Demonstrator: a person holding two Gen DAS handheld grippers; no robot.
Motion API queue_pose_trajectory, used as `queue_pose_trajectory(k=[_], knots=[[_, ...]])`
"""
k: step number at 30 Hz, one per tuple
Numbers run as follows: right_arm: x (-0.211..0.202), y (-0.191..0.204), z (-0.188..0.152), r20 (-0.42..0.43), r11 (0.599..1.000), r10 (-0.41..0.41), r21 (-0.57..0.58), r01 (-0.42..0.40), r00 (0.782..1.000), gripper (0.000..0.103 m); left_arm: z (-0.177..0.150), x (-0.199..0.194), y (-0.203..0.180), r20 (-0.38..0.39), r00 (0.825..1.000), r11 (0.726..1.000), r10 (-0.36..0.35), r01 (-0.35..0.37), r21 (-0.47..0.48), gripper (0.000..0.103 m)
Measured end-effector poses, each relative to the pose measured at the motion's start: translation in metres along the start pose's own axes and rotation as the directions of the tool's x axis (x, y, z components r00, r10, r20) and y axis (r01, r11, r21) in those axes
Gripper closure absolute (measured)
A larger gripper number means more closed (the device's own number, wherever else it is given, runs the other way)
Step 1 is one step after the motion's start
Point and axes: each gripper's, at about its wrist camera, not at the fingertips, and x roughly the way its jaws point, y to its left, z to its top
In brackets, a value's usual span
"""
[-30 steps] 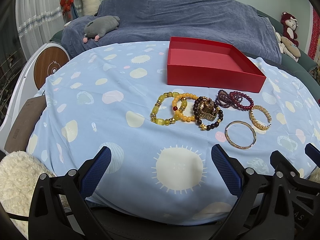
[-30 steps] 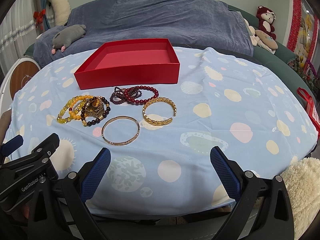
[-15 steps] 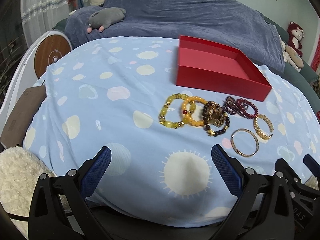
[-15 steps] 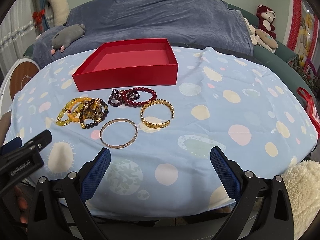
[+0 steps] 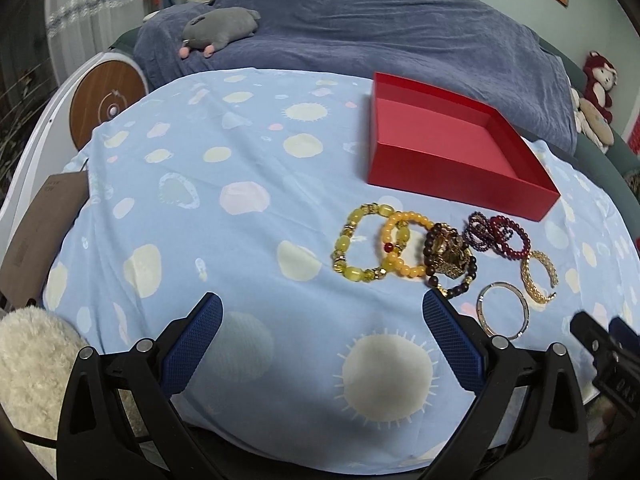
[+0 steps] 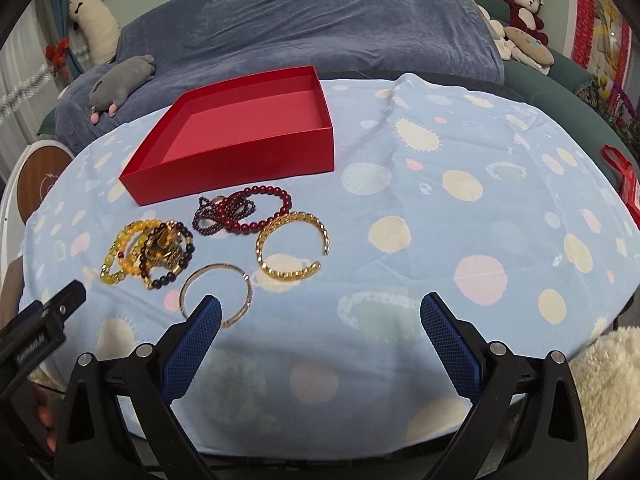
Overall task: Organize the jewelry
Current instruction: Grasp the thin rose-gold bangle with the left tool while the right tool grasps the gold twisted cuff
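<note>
An empty red box (image 5: 460,148) (image 6: 248,128) sits on the blue spotted tablecloth (image 5: 240,208) (image 6: 460,220). In front of it lie several bracelets: yellow beaded ones (image 5: 356,246) (image 6: 120,252), a dark beaded one with a gold charm (image 5: 450,258) (image 6: 168,254), dark red beads (image 5: 500,236) (image 6: 248,210), a gold open cuff (image 5: 538,276) (image 6: 292,244) and a thin gold bangle (image 5: 503,310) (image 6: 216,292). My left gripper (image 5: 322,320) is open, near the front edge, left of the bangle. My right gripper (image 6: 320,320) is open, its left finger over the bangle's near side.
A sofa under a blue-grey throw (image 5: 380,28) (image 6: 320,24) runs behind the table, with a grey plush (image 5: 220,28) and other soft toys (image 6: 520,4). A round wooden panel (image 5: 106,106) stands at left. Fluffy cream cushions (image 5: 28,360) (image 6: 608,384) flank the near edge.
Both grippers have moved forward and higher over the table, so the box and bracelets look closer. The right gripper's left finger now overlaps the bangle. Nothing on the cloth has moved.
</note>
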Motion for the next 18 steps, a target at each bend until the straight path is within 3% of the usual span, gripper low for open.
queue_pose_trajectory(k=[7, 18], knots=[[0.033, 0.007, 0.023, -0.036, 1.0, 0.014, -0.016, -0.014, 0.999, 0.01, 0.001, 0.008, -0.013, -0.037, 0.999, 0.999, -0.032, 0.033, 0.029, 0.007], [0.073, 0.019, 0.033, -0.106, 0.994, 0.019, -0.105, -0.03, 0.994, 0.043, 0.008, 0.017, -0.023, -0.057, 0.997, 0.998, -0.046, 0.048, 0.044, 0.007]])
